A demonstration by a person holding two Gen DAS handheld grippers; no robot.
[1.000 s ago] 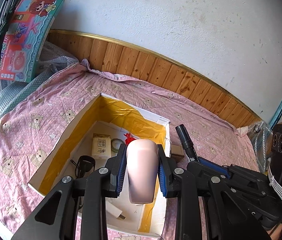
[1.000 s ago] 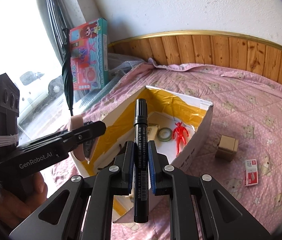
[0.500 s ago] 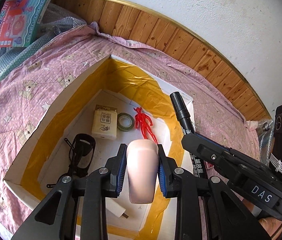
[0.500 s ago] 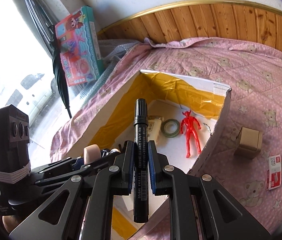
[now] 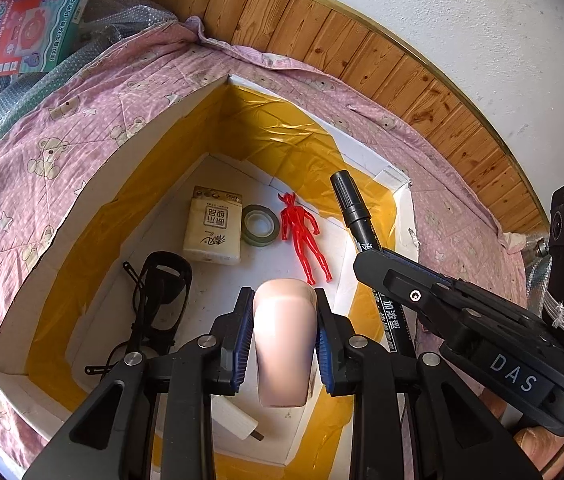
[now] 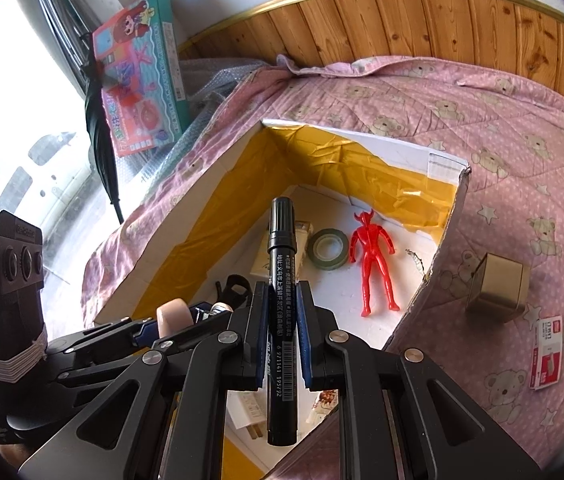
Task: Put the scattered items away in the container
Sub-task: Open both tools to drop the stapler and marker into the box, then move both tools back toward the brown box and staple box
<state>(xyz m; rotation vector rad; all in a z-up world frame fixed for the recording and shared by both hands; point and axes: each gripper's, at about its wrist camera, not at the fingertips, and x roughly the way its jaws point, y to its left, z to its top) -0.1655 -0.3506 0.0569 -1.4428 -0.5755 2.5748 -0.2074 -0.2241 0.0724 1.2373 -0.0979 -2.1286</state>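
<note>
Two loose items (image 6: 497,287) only right view, box (image 6: 448,220)

Both grippers (each gripping its item) have moved in over the box (image 5: 81,200)

The right gripper (image 5: 366,258) carried "DAS" in pale letters on its side. The black marker (image 6: 282,288) it clamped bore white Chinese print and a barcode numbered "6 971141 195792". The tissue pack (image 5: 213,231) in the box showed brown Chinese characters, seen upside down. Printing on the toy box (image 6: 141,80) and the small red-and-white pack (image 6: 546,352) was too small to read
</note>
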